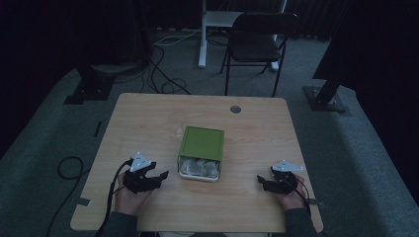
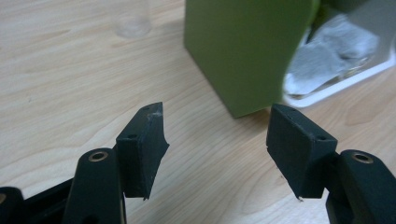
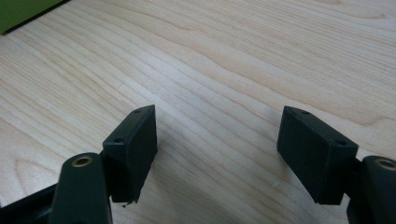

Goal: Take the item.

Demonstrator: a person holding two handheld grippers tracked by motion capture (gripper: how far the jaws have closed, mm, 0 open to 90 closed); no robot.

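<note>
A green box (image 1: 202, 142) with a flat green lid is set near the middle of the desk (image 1: 148, 113), slightly toward its near edge. Its white inner tray (image 1: 198, 175) is seen open at the near side, where pale grey tea bags (image 1: 197, 168) are piled loosely inside.

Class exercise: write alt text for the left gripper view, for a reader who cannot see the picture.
The open left gripper hovers over a pale wooden table, its two black jaws apart and empty. Just beyond them stands a green box, with grey-white sachets showing in a white tray at its right.
</note>
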